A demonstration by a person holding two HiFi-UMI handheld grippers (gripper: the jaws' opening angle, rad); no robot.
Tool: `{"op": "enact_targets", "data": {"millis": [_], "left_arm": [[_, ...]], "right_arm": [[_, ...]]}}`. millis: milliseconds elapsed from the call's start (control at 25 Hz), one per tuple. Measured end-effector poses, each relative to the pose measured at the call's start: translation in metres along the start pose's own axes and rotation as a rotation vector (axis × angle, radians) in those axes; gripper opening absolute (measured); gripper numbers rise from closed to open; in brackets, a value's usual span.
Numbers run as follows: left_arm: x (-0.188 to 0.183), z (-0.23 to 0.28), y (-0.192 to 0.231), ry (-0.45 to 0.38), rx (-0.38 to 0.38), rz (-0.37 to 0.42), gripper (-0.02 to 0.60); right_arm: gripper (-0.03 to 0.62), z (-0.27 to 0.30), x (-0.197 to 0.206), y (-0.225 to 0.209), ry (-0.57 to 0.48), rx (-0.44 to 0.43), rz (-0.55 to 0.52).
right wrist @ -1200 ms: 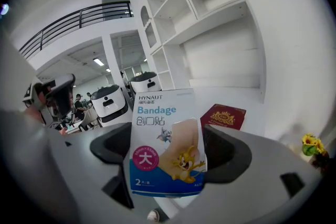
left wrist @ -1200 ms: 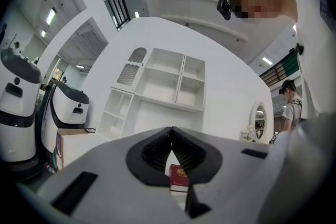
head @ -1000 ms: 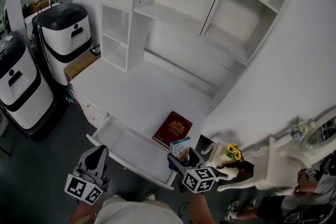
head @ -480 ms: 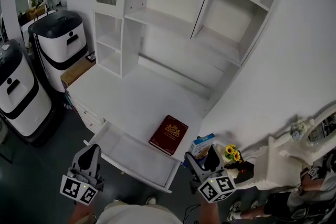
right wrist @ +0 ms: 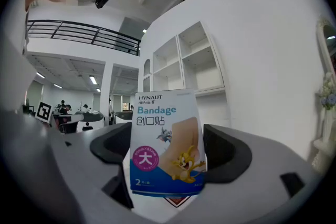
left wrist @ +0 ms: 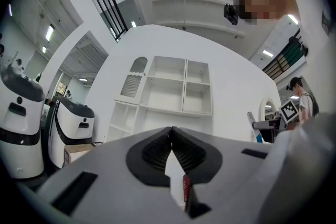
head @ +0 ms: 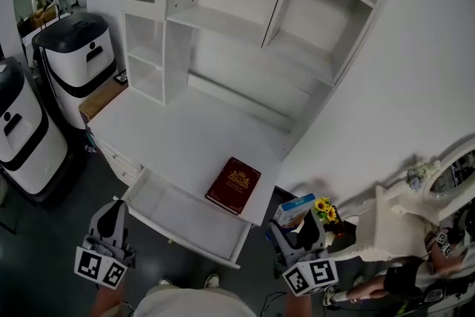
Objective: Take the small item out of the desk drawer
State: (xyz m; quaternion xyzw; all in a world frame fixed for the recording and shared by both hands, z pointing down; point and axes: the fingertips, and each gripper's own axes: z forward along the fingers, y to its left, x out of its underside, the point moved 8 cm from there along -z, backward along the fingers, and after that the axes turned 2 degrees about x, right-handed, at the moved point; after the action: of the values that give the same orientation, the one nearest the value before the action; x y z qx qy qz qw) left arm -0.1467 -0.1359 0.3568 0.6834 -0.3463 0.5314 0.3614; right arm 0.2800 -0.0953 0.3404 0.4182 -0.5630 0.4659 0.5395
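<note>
1. Up and away with the bandage box: a second back low over the right end of the open drawer, now carried clear of it, off past the near right corner of the desk.
2. Clamped squarely in the right claw, spread wide across the box's two sides, upright, printed face toward that claw's own camera.
3. Looks like the main job done: out of the drawer and up in the air, resting on nothing.
4. Sits right between the jaws, top edge poking above the fingertips, lower edge down in the throat of the claw; no slack visible on either side.
5. Over on the left: the left claw, near the drawer's left end, tips closed on each other with nothing gripped, well apart from the box.
6. Drawer left pulled out and apparently bare, with the red book flat on the desk just beyond its far right corner.
7. Probably calls for setting the box down next, perhaps on the desk top; worth minding the flowers just beside the right claw.
</note>
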Motion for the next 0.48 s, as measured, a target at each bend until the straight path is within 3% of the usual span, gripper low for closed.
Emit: {"op": "enact_targets", "data": {"millis": [480], "left_arm": [[-0.005,-0.008,0.007,-0.004,0.003,0.003,0.015]], "right_arm": [[0.439,0.0,-0.005,0.016,-0.029,-0.023,0.06]]}}
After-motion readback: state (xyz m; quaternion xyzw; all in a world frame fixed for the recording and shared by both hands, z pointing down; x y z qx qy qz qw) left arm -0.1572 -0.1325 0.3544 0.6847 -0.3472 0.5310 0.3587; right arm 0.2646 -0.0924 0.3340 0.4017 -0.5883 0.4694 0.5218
